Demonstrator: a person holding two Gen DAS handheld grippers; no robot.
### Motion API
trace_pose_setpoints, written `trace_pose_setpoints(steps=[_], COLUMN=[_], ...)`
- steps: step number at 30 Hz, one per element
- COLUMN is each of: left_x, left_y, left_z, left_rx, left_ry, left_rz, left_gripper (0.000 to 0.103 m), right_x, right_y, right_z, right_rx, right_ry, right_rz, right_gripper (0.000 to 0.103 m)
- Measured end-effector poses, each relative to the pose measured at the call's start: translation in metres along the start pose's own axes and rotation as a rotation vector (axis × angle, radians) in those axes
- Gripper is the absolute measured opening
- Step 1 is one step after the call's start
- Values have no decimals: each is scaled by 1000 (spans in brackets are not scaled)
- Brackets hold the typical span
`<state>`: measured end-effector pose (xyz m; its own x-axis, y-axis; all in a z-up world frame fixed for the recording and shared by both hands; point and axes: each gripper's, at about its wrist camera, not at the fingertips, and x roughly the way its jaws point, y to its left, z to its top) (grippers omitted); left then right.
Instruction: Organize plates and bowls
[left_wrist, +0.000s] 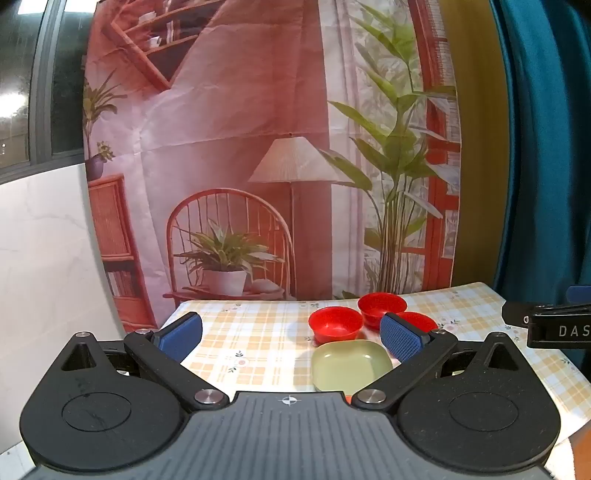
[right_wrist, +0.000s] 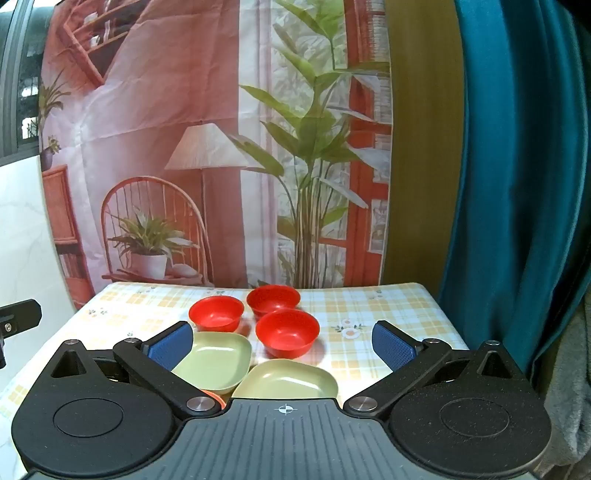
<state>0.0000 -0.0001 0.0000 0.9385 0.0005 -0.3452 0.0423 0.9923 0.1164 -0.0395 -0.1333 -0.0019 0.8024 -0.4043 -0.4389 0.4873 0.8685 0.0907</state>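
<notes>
We hold both grippers spread wide and empty above the checked table (right_wrist: 388, 306). Right gripper (right_wrist: 282, 345) is nearest, two green plates (right_wrist: 218, 356) just beneath it, three red bowls (right_wrist: 287, 330) beyond; left gripper (left_wrist: 291, 338) sits farther left.

Left gripper (left_wrist: 291, 338) and right gripper (right_wrist: 282, 341) tilt slightly downward, jaws wide, empty.

Each camera sits on its own gripper and looks forward and a little down along the two fingers. The left one looks from the table's (left_wrist: 258, 332) left side. The right one looks from more to the right, closer to the dishes. Both see the red bowls (right_wrist: 216, 313), a green plate (left_wrist: 351, 363) and the picture curtain (right_wrist: 184, 110) behind.
</notes>
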Motion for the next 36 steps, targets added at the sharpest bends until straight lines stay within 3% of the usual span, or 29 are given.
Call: trace_pose_setpoints(steps=[36], left_x=[-1], left_y=[1], left_z=[1], left_rx=[-20], left_ry=[-8], left_rz=[12], left_gripper=[103], right_x=[1], right_y=[3], right_z=[1], right_rx=[-6], right_ry=[-1], right_rz=[-2], right_gripper=[103])
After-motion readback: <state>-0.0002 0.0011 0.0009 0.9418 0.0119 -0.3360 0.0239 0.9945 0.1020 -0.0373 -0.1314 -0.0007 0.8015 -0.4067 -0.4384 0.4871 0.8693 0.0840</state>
